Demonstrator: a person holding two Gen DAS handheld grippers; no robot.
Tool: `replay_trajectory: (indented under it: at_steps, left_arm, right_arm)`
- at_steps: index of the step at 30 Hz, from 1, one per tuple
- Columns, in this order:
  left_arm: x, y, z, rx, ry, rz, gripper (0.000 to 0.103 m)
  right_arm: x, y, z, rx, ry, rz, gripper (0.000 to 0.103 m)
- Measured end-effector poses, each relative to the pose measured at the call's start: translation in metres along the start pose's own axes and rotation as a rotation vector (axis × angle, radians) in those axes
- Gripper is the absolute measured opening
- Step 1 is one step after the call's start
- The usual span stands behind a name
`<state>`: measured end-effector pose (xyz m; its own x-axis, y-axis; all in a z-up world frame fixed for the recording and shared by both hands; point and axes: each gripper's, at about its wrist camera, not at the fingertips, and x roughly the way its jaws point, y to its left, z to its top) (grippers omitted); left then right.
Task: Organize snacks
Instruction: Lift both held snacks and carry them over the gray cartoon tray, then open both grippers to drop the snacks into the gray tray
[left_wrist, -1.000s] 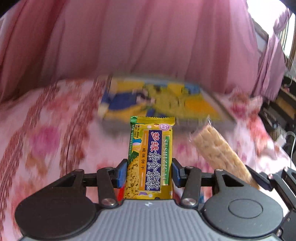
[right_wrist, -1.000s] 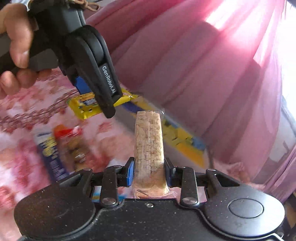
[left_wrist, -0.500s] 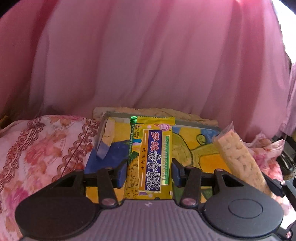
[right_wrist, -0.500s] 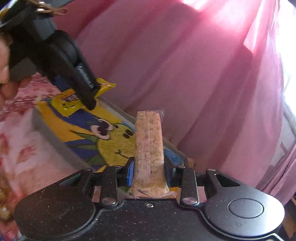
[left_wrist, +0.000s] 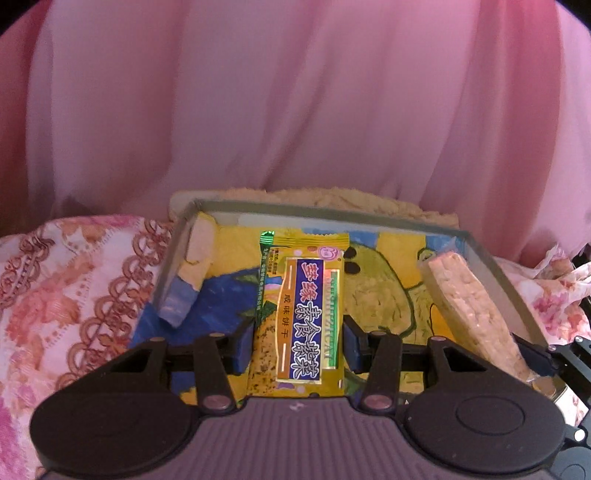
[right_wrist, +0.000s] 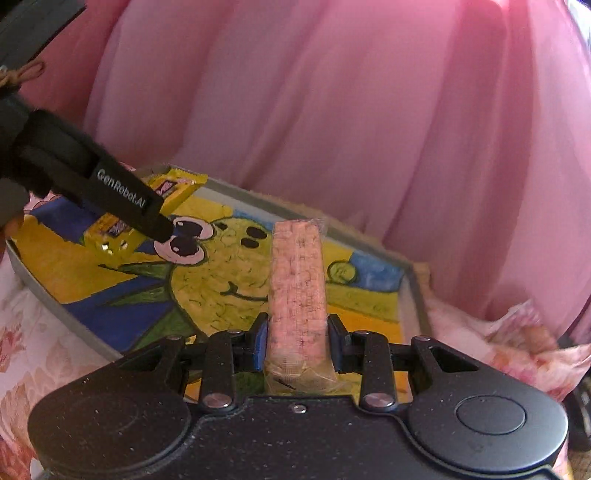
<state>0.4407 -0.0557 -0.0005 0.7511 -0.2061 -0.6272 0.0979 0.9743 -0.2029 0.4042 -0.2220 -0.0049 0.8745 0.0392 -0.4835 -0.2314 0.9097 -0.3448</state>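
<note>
Over tray (left_wrist: 491, 266): both grippers, held above its painted floor
left gripper (left_wrist: 298, 341): clamped on yellow biscuit packet (left_wrist: 303, 314)
right gripper (right_wrist: 297, 341): pinching rice bar (right_wrist: 297, 280)
backdrop: pink curtain (left_wrist: 295, 103), floral cloth (left_wrist: 74, 280)

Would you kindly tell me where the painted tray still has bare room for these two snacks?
The shallow grey tray with the painted cartoon floor holds nothing yet. Bare room spans its middle, between the yellow biscuit packet in the left gripper and the clear-wrapped rice cracker bar in the right gripper. It is tightest near both grippers.
</note>
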Motion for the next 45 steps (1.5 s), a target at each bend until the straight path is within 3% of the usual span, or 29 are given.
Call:
replay_trajectory:
  at_steps: [14,17,19,22,31,45]
  left_arm:
    - [0.019,-0.021,-0.015,0.078,0.060,0.024,0.052]
    - [0.019,-0.024,-0.014,0.077,0.066,0.032,0.054]
    - [0.017,-0.024,-0.014,0.070,0.058,0.038,0.059]
    - [0.008,-0.024,-0.014,0.055,0.022,0.037,0.081]
    - [-0.042,-0.021,-0.025,-0.006,-0.093,0.032,0.100]
    - [-0.153,-0.014,-0.063,0.021,-0.249,0.087,0.103]
  right_arm:
    - [0.019,-0.001,-0.007,0.080,0.038,0.051,0.036]
    - [0.017,-0.006,-0.009,0.122,0.042,0.062,0.045]
    - [0.013,-0.009,-0.011,0.141,0.027,0.058,0.060]
    - [0.002,-0.018,-0.016,0.195,-0.003,0.073,0.070]
    - [-0.056,-0.043,-0.026,0.328,-0.122,0.045,0.099]
    - [-0.176,-0.040,-0.040,0.431,-0.245,0.030,0.102]
